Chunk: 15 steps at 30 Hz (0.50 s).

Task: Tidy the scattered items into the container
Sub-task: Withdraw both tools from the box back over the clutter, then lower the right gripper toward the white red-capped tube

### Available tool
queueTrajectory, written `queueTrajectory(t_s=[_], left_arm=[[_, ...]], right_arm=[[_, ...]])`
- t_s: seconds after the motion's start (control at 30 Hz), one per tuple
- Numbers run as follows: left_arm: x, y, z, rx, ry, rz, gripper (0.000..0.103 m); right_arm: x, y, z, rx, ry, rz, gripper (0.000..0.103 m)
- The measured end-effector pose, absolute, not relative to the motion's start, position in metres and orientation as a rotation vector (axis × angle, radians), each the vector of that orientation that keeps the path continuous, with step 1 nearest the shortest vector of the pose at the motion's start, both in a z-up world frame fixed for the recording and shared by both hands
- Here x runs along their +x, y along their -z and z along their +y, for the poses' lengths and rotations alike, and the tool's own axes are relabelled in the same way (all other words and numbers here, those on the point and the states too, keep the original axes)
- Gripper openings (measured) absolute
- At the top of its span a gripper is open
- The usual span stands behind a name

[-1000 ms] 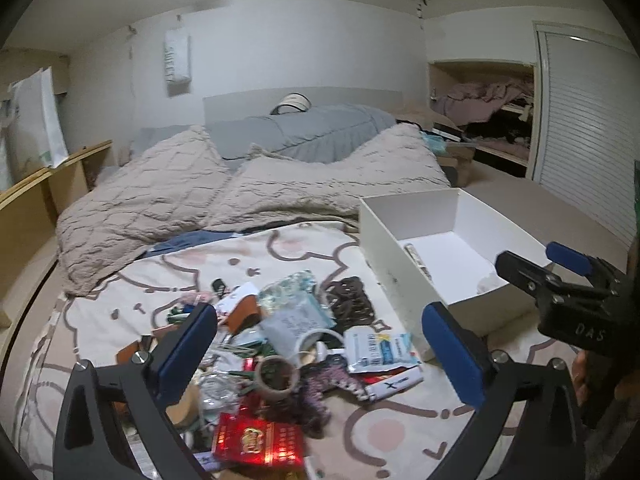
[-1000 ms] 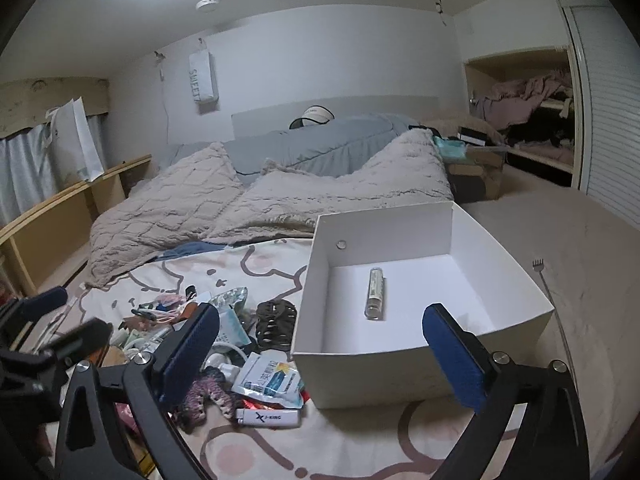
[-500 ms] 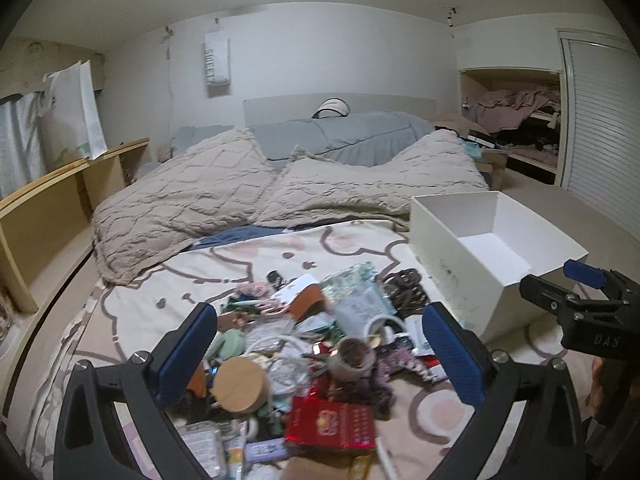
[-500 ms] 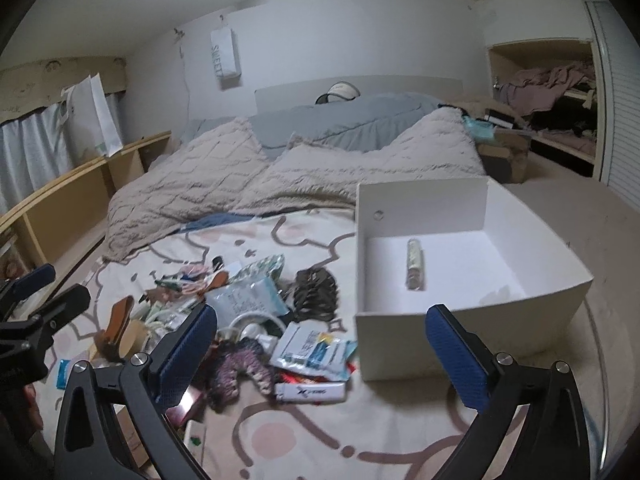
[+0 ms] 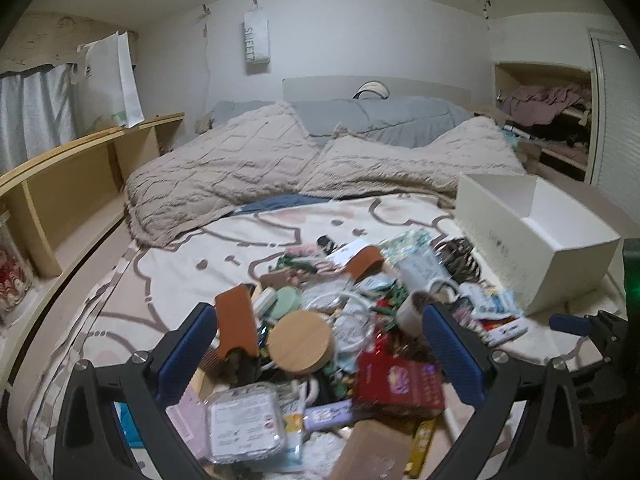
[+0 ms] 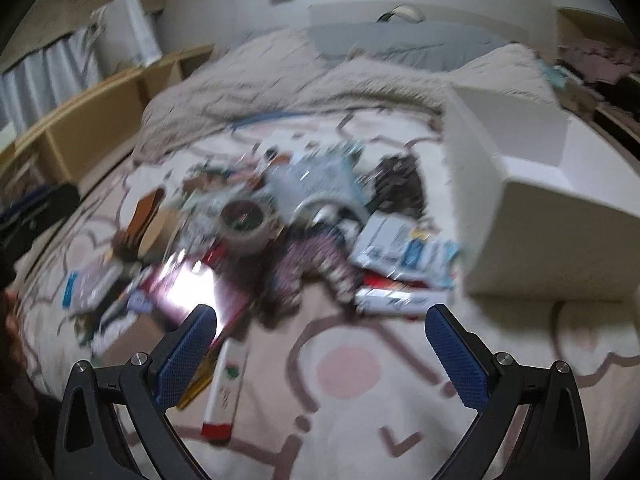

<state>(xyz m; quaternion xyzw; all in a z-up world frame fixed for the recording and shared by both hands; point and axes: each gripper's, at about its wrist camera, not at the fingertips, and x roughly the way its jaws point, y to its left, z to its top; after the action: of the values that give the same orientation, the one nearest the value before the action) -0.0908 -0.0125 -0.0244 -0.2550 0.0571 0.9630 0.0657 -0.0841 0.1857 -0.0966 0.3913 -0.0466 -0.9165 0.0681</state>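
Left wrist view: the left gripper (image 5: 320,352) is hanging wide and empty over the clutter pile (image 5: 340,320), the right gripper (image 6: 320,344) likewise; the white box (image 5: 536,240) is sitting far right. Tangled items risk dragging neighbours.

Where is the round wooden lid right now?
In the left wrist view, the round wooden lid lies low in the middle of the pile, between the brown leather case and the red box.

White hanging pouch (image 5: 256,43) on the far wall: vertical lettering, reads "SWEET" plus one or two unclear characters. White box (image 5: 516,240): faint grey print on its near long side, illegible. Labels on the packets in the pile are too blurred to read; right wrist view smeared throughout.
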Motion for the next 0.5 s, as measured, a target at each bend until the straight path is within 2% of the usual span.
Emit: queueTrajectory(t_s=[0.2, 0.5], left_arm=[[-0.088, 0.045, -0.025, -0.82, -2.932, 0.129, 0.103], [-0.086, 0.065, -0.048, -0.921, -2.946, -0.026, 0.103]], right_arm=[[-0.079, 0.126, 0.152, 1.267, 2.638, -0.014, 0.103], [-0.09, 0.146, 0.127, 1.355, 2.592, 0.023, 0.103]])
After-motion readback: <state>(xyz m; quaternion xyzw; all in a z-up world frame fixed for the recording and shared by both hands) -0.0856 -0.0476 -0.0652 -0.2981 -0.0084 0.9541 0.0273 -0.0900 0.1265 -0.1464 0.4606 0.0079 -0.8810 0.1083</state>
